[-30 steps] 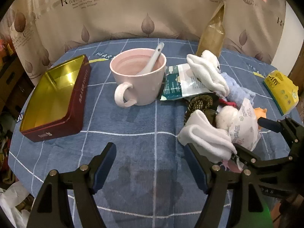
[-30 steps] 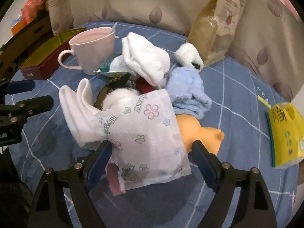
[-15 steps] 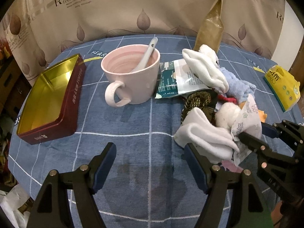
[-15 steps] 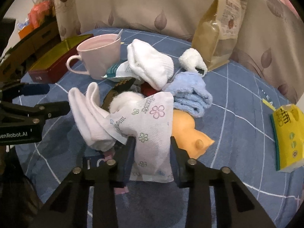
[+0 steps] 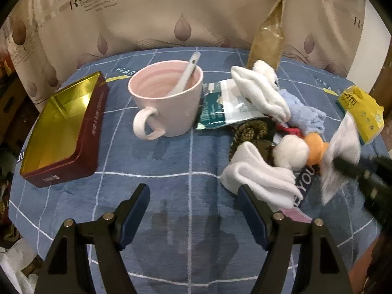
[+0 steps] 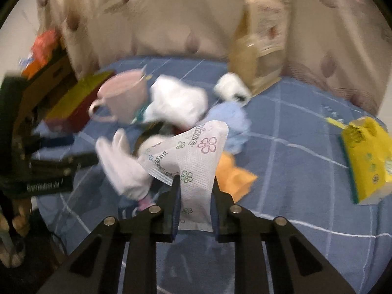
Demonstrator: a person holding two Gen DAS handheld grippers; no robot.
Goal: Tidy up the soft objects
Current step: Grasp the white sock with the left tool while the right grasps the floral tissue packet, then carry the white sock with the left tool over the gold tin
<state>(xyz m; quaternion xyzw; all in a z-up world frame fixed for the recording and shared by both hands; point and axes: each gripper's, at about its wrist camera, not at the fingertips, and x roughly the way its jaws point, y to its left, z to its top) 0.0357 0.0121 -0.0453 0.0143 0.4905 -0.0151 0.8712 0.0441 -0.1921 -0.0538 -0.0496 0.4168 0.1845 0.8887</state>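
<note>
Right wrist view: the right hand-held gripper [image 6: 194,197] is clenched on a white flower-printed packet [image 6: 196,156], pinched at its lower edge, above the bench [image 6: 294,171].
Left hand-held gripper [image 5: 193,210]: spread wide, nothing held.
Hard to make out: motion blur; packet lettering unreadable.
Textures: dimpled packet; knitted white sock [image 6: 122,164] at 9 o'clock of it.

Leaf-print curtain [image 5: 171,24] behind checked tablecloth [image 5: 171,161]

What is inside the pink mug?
A white spoon leans in the pink mug, its handle sticking out over the rim. The inner wall looks bare; the bottom is hidden by the near wall, so any contents can't be seen.
</note>
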